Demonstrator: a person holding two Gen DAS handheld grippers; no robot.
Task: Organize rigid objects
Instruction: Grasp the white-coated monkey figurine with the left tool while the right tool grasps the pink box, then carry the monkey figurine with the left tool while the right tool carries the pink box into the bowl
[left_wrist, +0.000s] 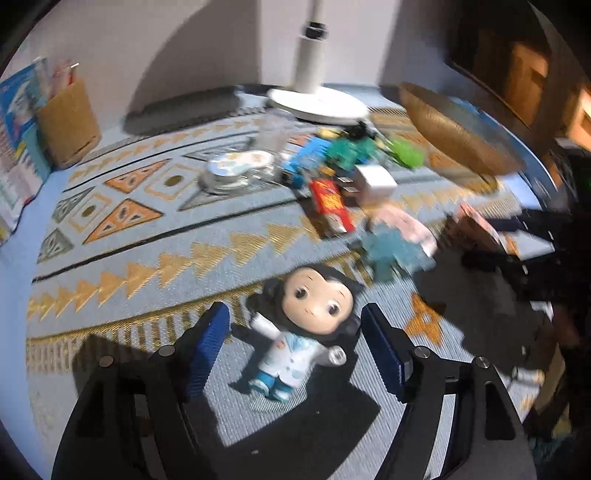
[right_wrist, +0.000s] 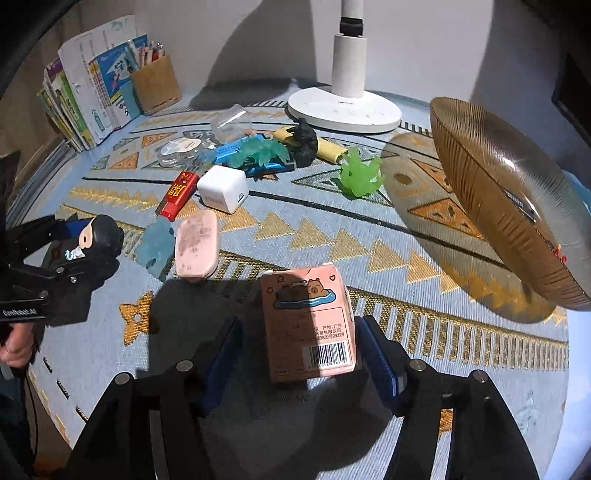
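A big-headed doll with black hair and a white coat rests on the patterned mat. My left gripper is open around it, with a gap at each blue pad. The right wrist view catches the same doll and left gripper at its left edge. A pink box with a cartoon and a barcode stands on the mat between the fingers of my right gripper. That gripper is open: the right pad is close against the box, the left pad well clear.
A heap lies mid-mat: white charger cube, red stick, pink oblong case, pale blue figure, green figure, black figure. A ribbed brown bowl tilts at right. Lamp base and pen holder stand behind.
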